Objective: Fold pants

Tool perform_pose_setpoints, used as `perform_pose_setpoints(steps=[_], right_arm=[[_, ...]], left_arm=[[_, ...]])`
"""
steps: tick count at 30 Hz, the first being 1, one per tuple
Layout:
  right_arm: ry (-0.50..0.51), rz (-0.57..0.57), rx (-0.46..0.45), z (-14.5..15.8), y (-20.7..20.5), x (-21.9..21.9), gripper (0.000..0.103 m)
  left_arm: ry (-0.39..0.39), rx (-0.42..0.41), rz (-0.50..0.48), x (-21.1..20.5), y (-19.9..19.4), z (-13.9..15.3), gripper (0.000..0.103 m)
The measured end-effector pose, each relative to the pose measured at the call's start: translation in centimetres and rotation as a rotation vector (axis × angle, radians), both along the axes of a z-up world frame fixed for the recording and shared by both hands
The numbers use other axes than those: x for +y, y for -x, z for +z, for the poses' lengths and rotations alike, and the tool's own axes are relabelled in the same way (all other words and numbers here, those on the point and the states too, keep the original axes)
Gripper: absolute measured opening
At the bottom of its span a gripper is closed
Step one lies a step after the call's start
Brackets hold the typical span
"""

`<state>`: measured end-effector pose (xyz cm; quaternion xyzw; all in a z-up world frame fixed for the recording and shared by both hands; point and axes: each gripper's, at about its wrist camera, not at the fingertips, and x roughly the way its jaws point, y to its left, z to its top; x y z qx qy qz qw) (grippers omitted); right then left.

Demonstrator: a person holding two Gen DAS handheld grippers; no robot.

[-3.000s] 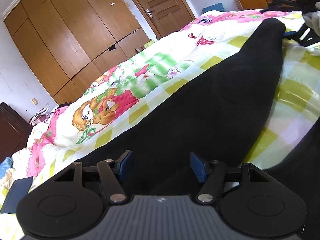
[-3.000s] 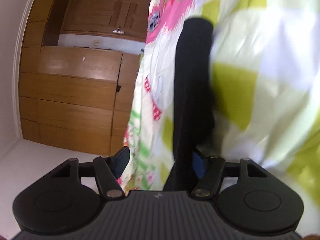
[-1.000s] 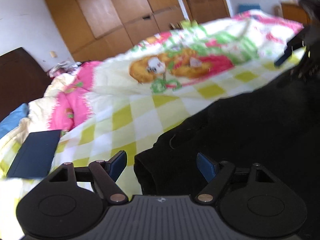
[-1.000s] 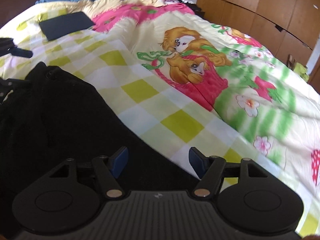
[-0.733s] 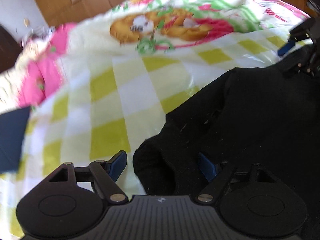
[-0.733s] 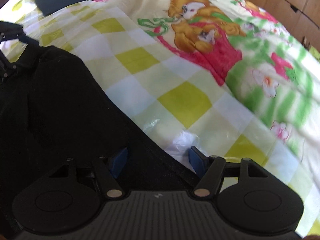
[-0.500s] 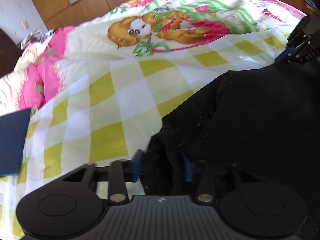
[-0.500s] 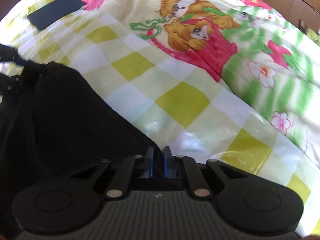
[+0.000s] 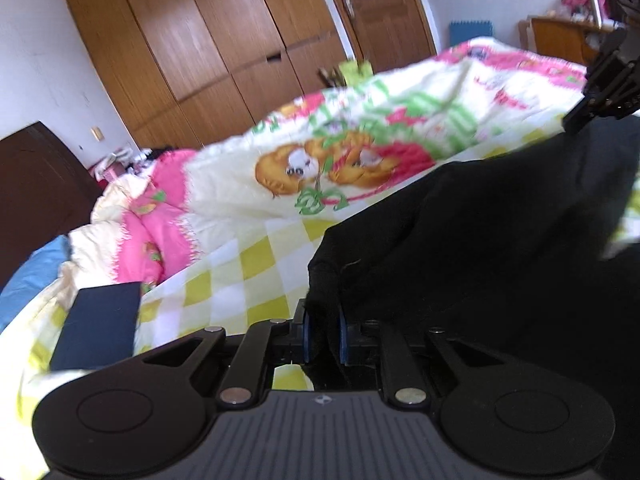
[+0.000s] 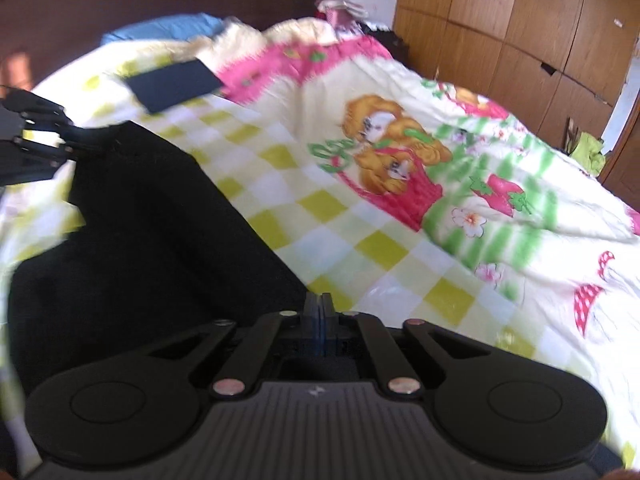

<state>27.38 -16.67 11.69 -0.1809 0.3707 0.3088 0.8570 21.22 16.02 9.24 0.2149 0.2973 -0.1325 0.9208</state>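
Note:
The black pants (image 9: pixel 492 248) hang between both grippers above a cartoon-print quilt (image 9: pixel 360 144). My left gripper (image 9: pixel 323 334) is shut on a thick fold at one corner of the pants. My right gripper (image 10: pixel 319 320) is shut on the opposite edge of the pants (image 10: pixel 152 232), the fabric thin between the pads. Each gripper shows in the other's view: the right one at the upper right of the left wrist view (image 9: pixel 600 92), the left one at the left edge of the right wrist view (image 10: pixel 36 144). The lower part of the pants is hidden.
A dark blue folded item (image 9: pixel 100 324) lies on the quilt near the headboard (image 9: pixel 36 184), also in the right wrist view (image 10: pixel 172 84). A blue pillow (image 10: pixel 160 28) lies behind it. Wooden wardrobes (image 9: pixel 224 40) and a door (image 9: pixel 384 8) stand beyond the bed. A desk (image 9: pixel 560 40) stands far right.
Both grippers closed on the pants' edge about half a second ago and have since lifted it off the quilt. Both views have tilted upward.

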Motion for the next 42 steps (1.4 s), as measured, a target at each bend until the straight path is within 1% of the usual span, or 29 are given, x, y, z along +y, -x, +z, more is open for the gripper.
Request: perform_pose_setpoints(steps=[1, 3, 4, 6, 8, 9, 10, 12, 14, 15, 16, 18, 20, 21, 22, 23, 24, 25, 27, 28, 30, 31, 33, 34, 36, 37, 39, 40, 42], right_arm=[[-0.009, 0.011, 0.005, 0.5, 2.4, -0.2, 0.001], [-0.002, 0.023, 0.027, 0.2, 6.4, -0.3, 0.001], [0.005, 0.02, 0.062, -0.7, 8.0, -0.2, 0.001], [0.082, 0.03, 0.101, -3.6, 10.5, 0.9, 0.001], [0.174, 0.057, 0.053, -6.1, 11.9, 1.8, 0.002], [0.221, 0.08, 0.021, -7.1, 12.1, 2.2, 0.009], [0.273, 0.089, -0.028, -8.0, 12.1, 2.5, 0.023], [0.333, 0.076, -0.079, -9.4, 11.2, 2.7, 0.032], [0.4, 0.088, -0.17, -10.2, 10.1, 3.3, 0.032], [0.445, 0.119, -0.224, -10.9, 10.0, 3.9, 0.032], [0.47, 0.146, -0.256, -11.5, 9.5, 4.0, 0.033], [0.504, 0.176, -0.268, -12.6, 8.0, 4.4, 0.034], [0.524, 0.202, -0.267, -13.6, 6.7, 4.8, 0.035], [0.533, 0.231, -0.264, -14.0, 6.5, 5.2, 0.035], [0.535, 0.263, -0.264, -14.3, 6.4, 5.5, 0.039], [0.532, 0.287, -0.273, -14.6, 6.5, 5.7, 0.042], [0.523, 0.306, -0.285, -14.6, 6.5, 5.9, 0.047], [0.515, 0.33, -0.297, -14.8, 6.6, 6.2, 0.049], [0.527, 0.356, -0.34, -15.5, 6.2, 7.1, 0.049], [0.532, 0.357, -0.353, -15.7, 5.8, 7.4, 0.047], [0.529, 0.337, -0.356, -15.8, 4.8, 8.1, 0.044], [0.514, 0.32, -0.341, -15.7, 4.1, 8.4, 0.035], [0.464, 0.271, -0.282, -14.6, 2.7, 8.7, 0.022], [0.429, 0.239, -0.246, -13.9, 1.8, 8.8, 0.018], [0.362, 0.181, -0.183, -12.3, 0.4, 8.8, 0.016], [0.336, 0.159, -0.16, -11.7, -0.3, 8.7, 0.015], [0.297, 0.132, -0.122, -10.6, -1.5, 8.5, 0.013], [0.278, 0.123, -0.102, -10.0, -1.8, 8.3, 0.011], [0.259, 0.12, -0.076, -8.8, -2.1, 8.1, 0.009]], left_arm=[[0.013, -0.008, -0.01, 0.2, 2.2, 0.2, 0.029], [0.002, -0.018, -0.026, 0.3, 6.8, -0.5, 0.029], [0.002, -0.001, -0.026, 0.2, 8.5, -1.2, 0.029], [-0.012, 0.044, -0.019, 0.2, 11.4, -3.7, 0.029], [-0.034, 0.077, 0.008, 0.0, 12.9, -6.2, 0.028], [-0.033, 0.088, 0.026, 0.1, 13.3, -7.1, 0.021], [-0.026, 0.092, 0.044, 0.2, 13.4, -7.6, 0.019], [0.01, 0.078, 0.071, 0.4, 13.3, -7.7, 0.019], [0.032, 0.055, 0.092, 0.8, 12.9, -7.1, 0.019], [0.039, 0.052, 0.099, 1.0, 12.6, -6.7, 0.019], [0.04, 0.045, 0.108, 1.1, 12.5, -6.5, 0.019], [0.034, 0.038, 0.114, 1.6, 12.5, -6.1, 0.02], [0.021, 0.033, 0.108, 1.5, 12.9, -5.8, 0.025], [0.01, 0.022, 0.101, 1.4, 13.4, -5.6, 0.033], [0.0, 0.01, 0.096, 1.2, 13.8, -5.6, 0.045], [-0.014, -0.003, 0.09, 0.9, 14.3, -5.6, 0.055], [-0.026, -0.013, 0.077, 0.5, 14.8, -5.6, 0.057], [-0.038, -0.02, 0.06, 0.0, 15.5, -5.7, 0.059], [-0.085, -0.025, 0.013, -1.2, 16.3, -6.3, 0.061], [-0.115, -0.037, -0.014, -1.9, 16.6, -6.6, 0.062], [-0.182, -0.067, -0.072, -3.4, 17.0, -7.4, 0.065], [-0.212, -0.079, -0.1, -4.2, 17.0, -7.8, 0.066], [-0.271, -0.115, -0.144, -5.5, 16.9, -8.8, 0.069], [-0.316, -0.143, -0.15, -6.1, 16.7, -9.4, 0.069], [-0.383, -0.187, -0.149, -6.9, 15.6, -10.3, 0.069], [-0.399, -0.188, -0.14, -7.1, 14.9, -10.6, 0.068], [-0.411, -0.165, -0.121, -7.0, 13.1, -10.7, 0.047], [-0.413, -0.152, -0.112, -6.8, 12.4, -10.6, 0.034], [-0.399, -0.16, -0.078, -5.9, 11.2, -9.6, 0.033]])
